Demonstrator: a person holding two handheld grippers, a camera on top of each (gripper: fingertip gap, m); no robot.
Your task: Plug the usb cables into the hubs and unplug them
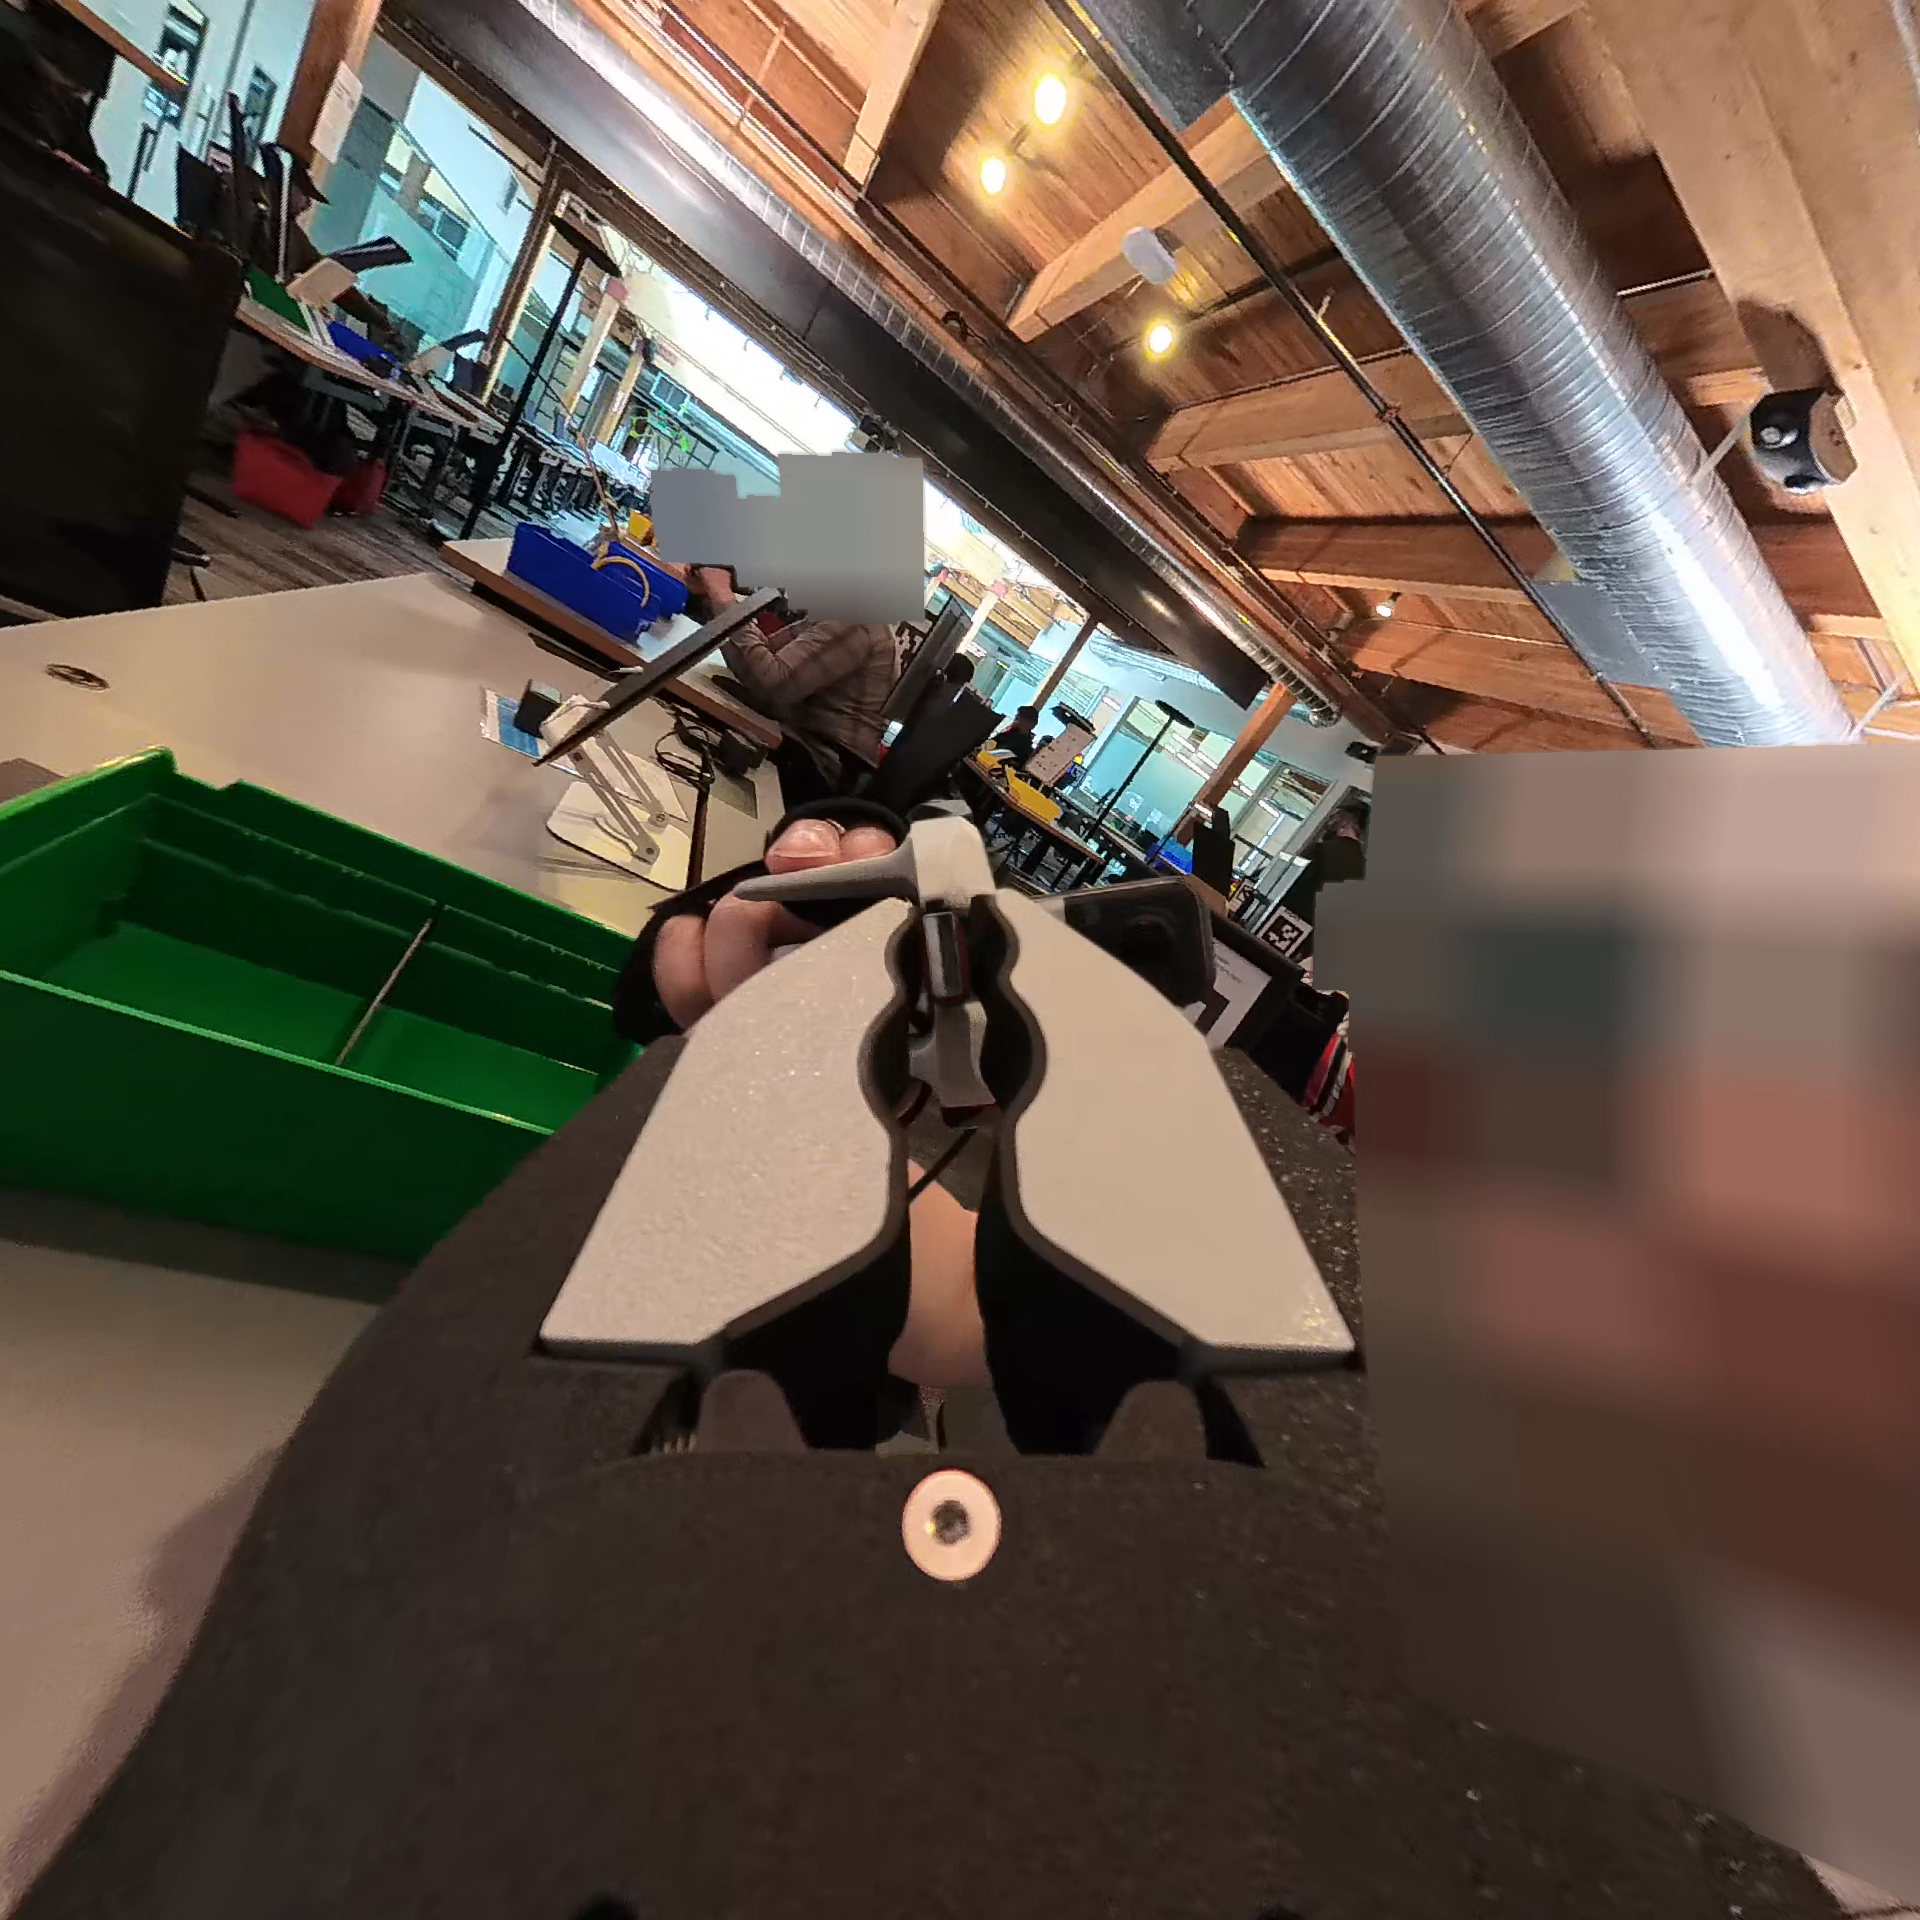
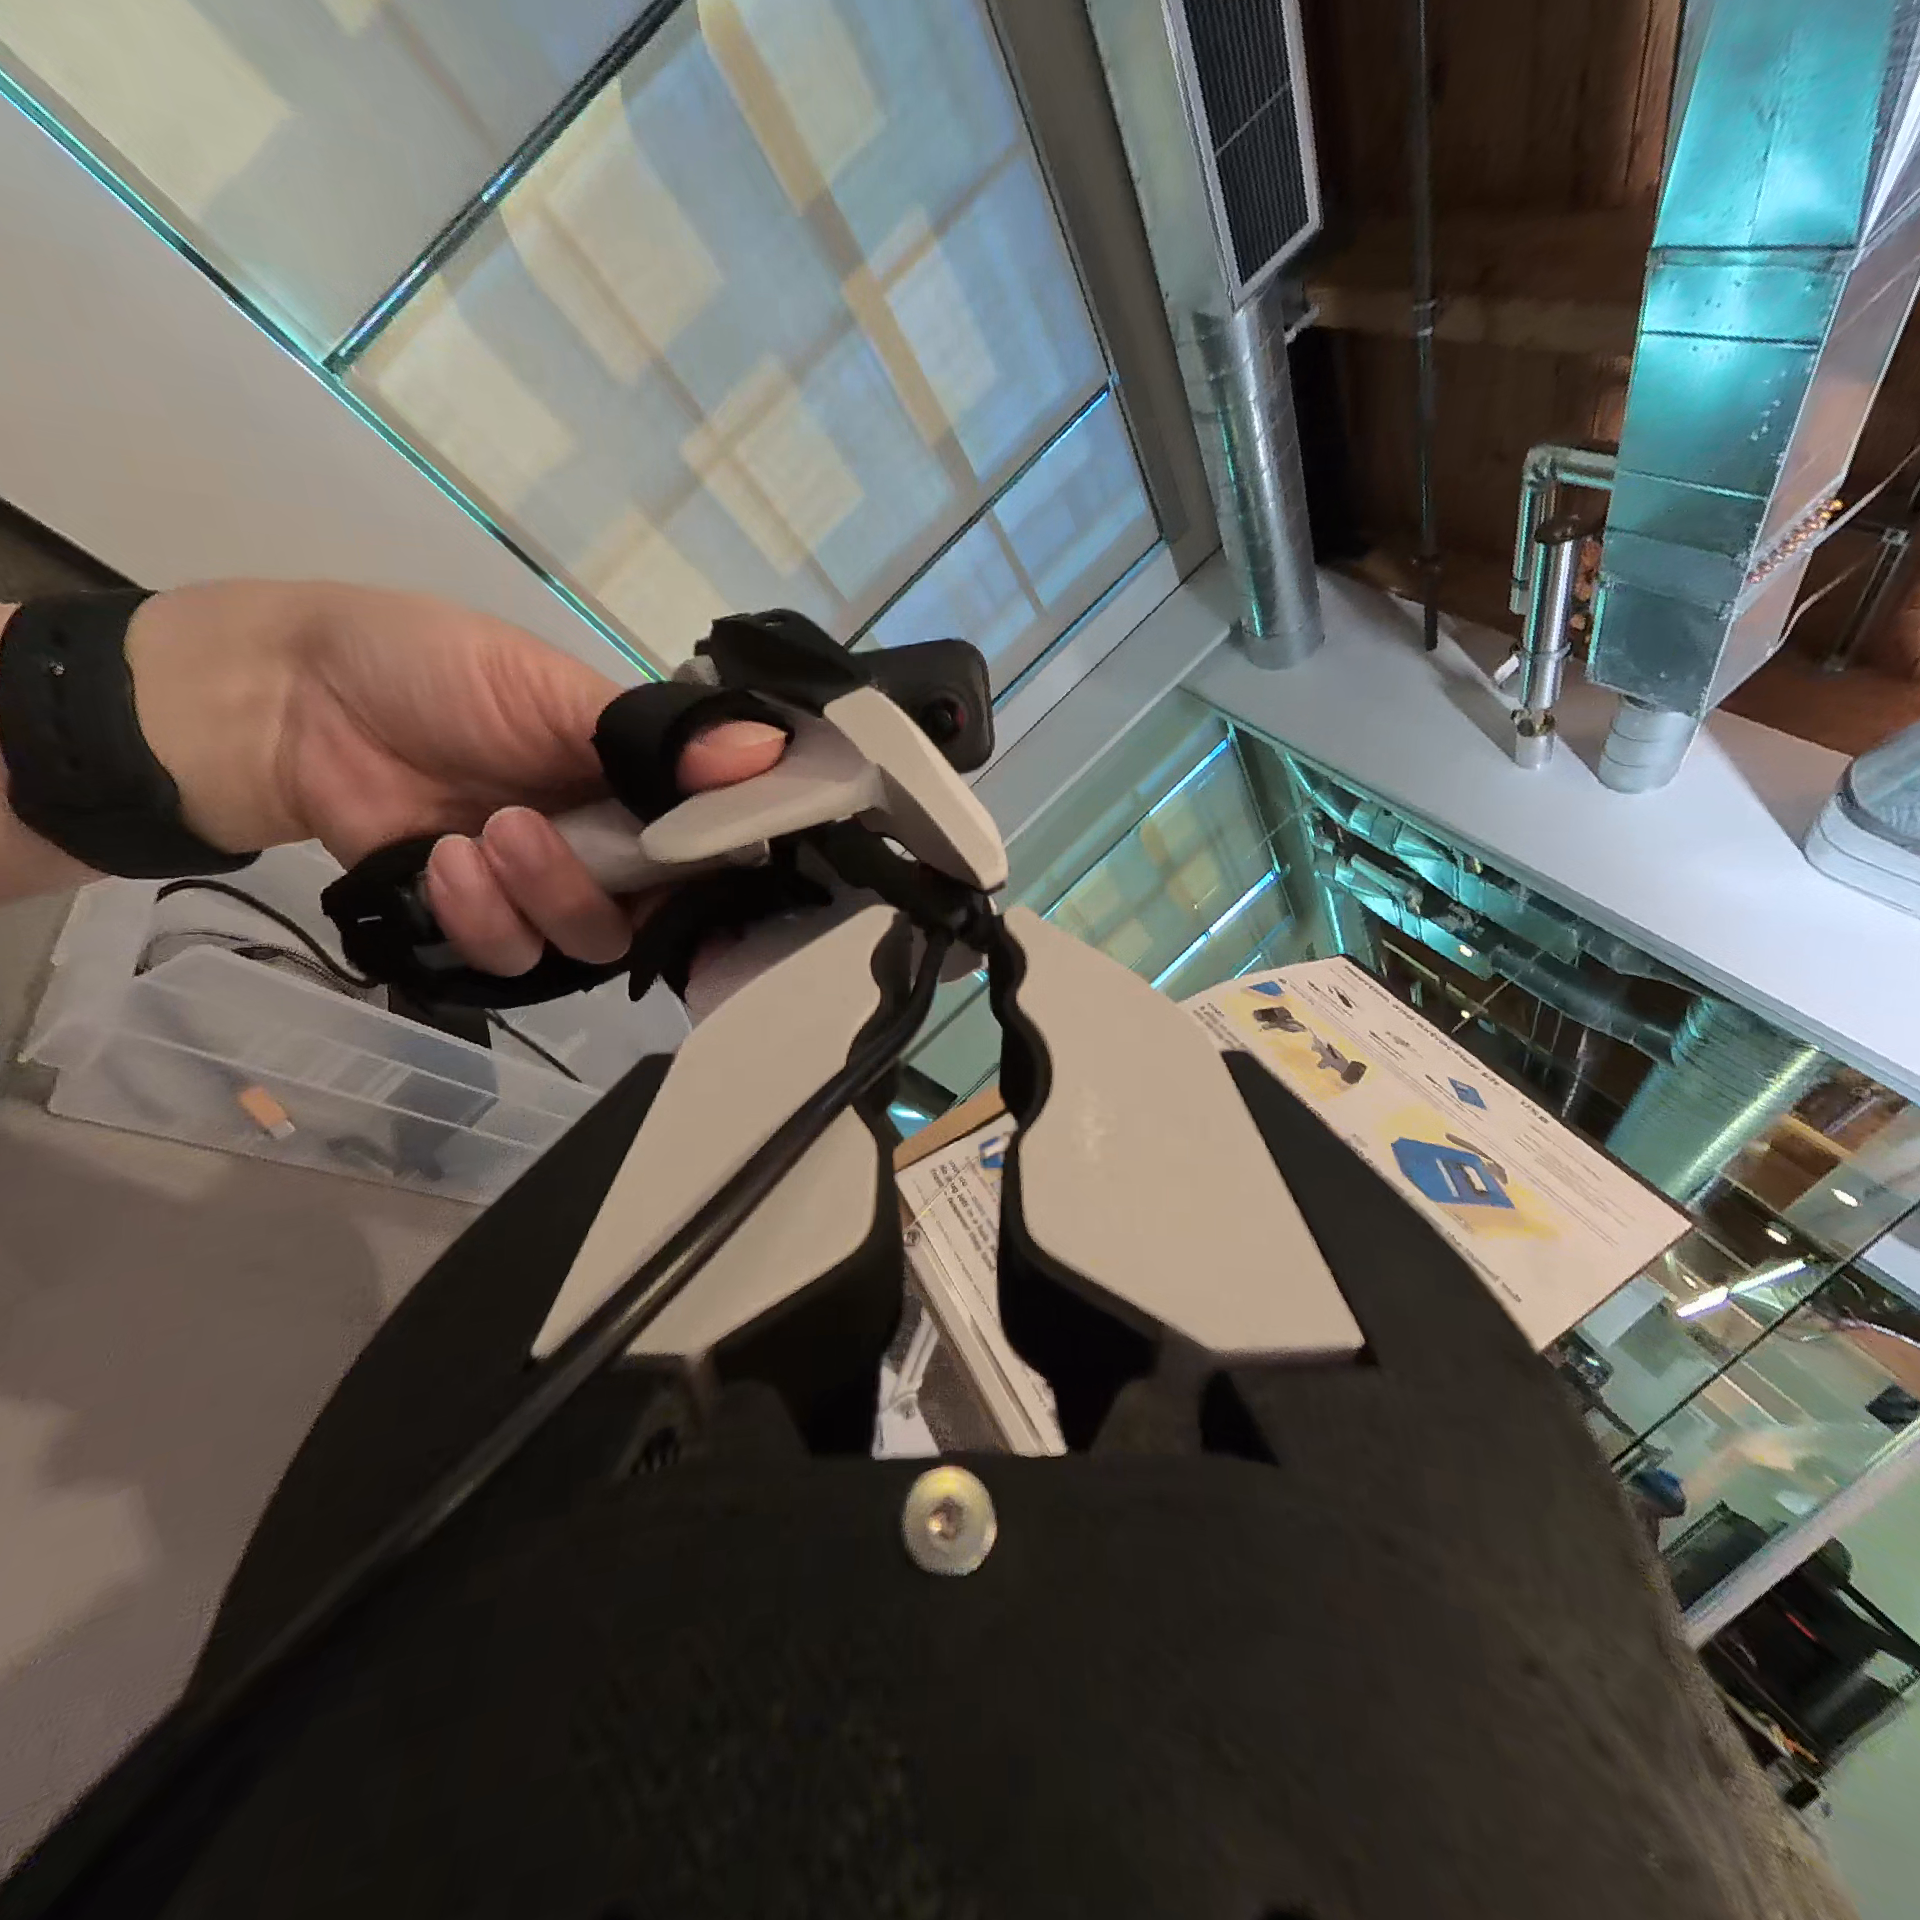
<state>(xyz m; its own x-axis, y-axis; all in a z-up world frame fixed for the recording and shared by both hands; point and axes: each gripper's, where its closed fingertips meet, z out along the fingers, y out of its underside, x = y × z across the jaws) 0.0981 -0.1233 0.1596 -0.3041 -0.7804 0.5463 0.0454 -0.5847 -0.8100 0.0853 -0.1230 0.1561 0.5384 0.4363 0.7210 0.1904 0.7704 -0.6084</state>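
Observation:
Both grippers are raised above the table and meet tip to tip. In the left wrist view my left gripper is shut on a small black and white usb connector; a thin black wire hangs below it. The right gripper's white fingers and the hand holding it show just beyond. In the right wrist view my right gripper is shut on a black usb cable, which runs down to the lower left across its left finger. The left gripper's fingers and a hand face it. No hub is plainly visible.
A green divided bin sits on the white table at the left. A white stand is farther back. A clear plastic box holds small parts. A printed sheet lies at the right. People sit at desks behind. Left and right tips are no more than a few centimetres apart.

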